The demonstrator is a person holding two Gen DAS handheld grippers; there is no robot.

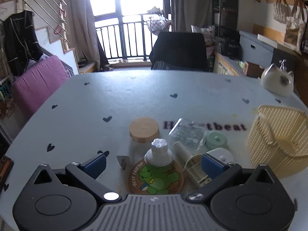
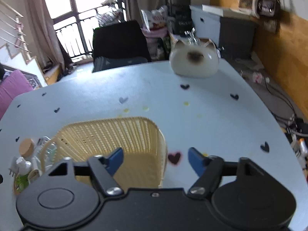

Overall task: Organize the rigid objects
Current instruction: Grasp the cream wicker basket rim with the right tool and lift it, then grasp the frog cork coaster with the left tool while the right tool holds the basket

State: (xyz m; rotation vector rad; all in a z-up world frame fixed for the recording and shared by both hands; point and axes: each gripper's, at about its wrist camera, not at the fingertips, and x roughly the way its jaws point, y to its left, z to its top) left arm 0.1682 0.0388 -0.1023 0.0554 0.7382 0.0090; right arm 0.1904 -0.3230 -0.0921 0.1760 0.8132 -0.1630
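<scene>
Brown coaster point(image 1: 156, 179) reads "BEST FRIEND"; tablecloth point(image 1: 115, 100) "Heartbeat"; both hand-held grippers, left point(image 1: 154, 162) and right point(image 2: 155, 158), wide, empty.

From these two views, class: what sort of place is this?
Probably a lived-in home room: a table with heart-print cover, a cat-shaped ornament, a balcony door behind a chair.
</scene>
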